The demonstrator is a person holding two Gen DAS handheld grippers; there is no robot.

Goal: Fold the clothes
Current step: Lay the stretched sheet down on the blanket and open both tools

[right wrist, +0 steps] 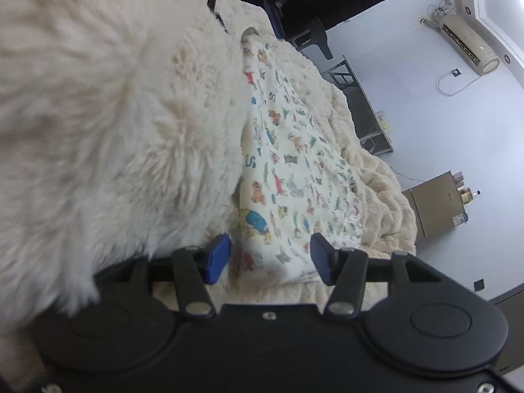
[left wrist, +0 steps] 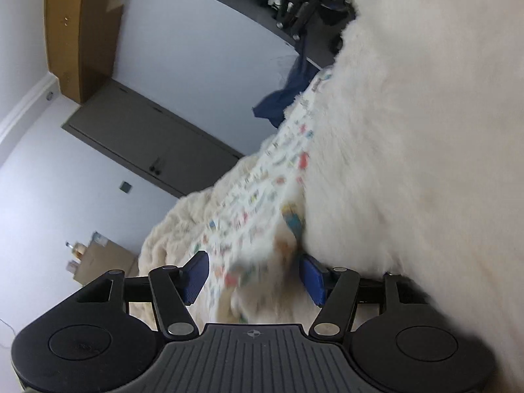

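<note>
Two views: left wrist first, then right wrist.
Left view, hidden: white fluffy garment [left wrist: 409, 137] fills the right side, blurred and cut off by the edge.
Left view, cloth: printed cloth [left wrist: 262, 190], thin, small coloured figures, lying on the cream plush blanket [left wrist: 170, 239].
Left gripper [left wrist: 253, 275]: jaws apart, blue pads clear of the cloth between them.
Right view, hidden: fluffy garment covers the left side.
Right view, cloth: printed cloth creased, tapering away.
Right gripper [right wrist: 270, 258]: jaws apart, cloth edge between them, not pinched.
</note>
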